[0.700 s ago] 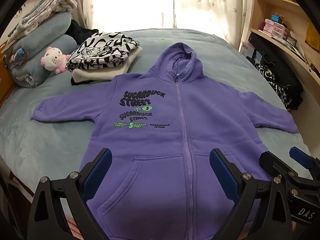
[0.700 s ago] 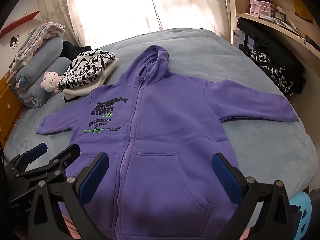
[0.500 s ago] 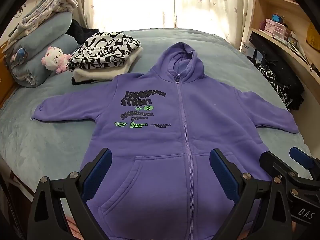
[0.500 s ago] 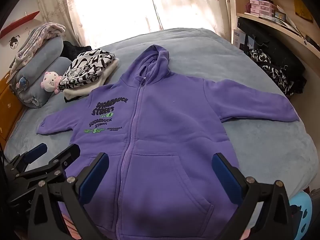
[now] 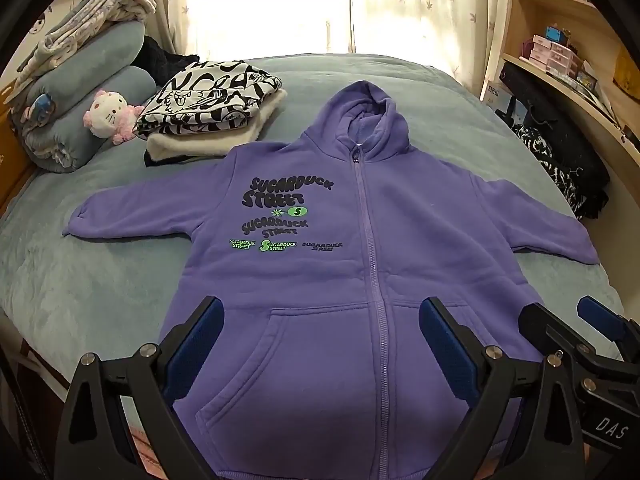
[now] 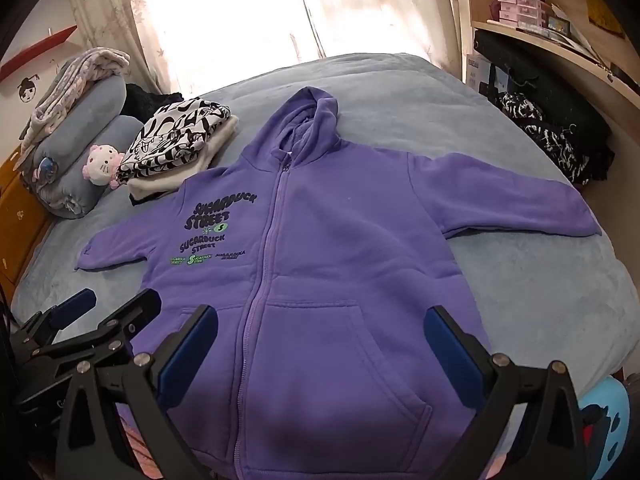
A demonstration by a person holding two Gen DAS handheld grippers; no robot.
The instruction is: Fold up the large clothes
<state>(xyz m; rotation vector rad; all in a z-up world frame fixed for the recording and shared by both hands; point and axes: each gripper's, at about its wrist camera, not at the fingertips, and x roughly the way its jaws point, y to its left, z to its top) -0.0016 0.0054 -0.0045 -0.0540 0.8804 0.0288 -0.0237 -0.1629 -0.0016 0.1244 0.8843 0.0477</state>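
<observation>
The purple zip hoodie (image 5: 360,280) was laid face up and spread flat on the blue-grey bed (image 5: 80,280), zip closed, hood toward twelve o'clock, hem toward six o'clock at the near edge of the bed. Both sleeves were stretched outward, one toward nine o'clock (image 5: 132,216) and the other toward three o'clock (image 5: 540,228). The fabric was judged to be thick fleece: soft, limp, fairly heavy for a garment, not slippery and not fragile. It was expected to sag and drag on the plush cover if lifted by a single point, so a pinch through both layers at a cuff or a shoulder seam was judged the best hold for a first sleeve fold, with the hem corners kept for the later lengthwise fold.

The left gripper (image 5: 320,356) was held above the hem with its jaws spread wide and nothing between them. The right gripper (image 6: 320,356) was likewise held wide apart and empty, just beside the left.

Farther out, at ten o'clock, a stack of folded clothes (image 5: 212,116) was seen near the hoodie's shoulder, with a plush toy (image 5: 108,116) and rolled bedding (image 5: 80,92) beyond it. Dark clothing (image 5: 560,160) was piled at two o'clock below the shelves (image 5: 560,64).
</observation>
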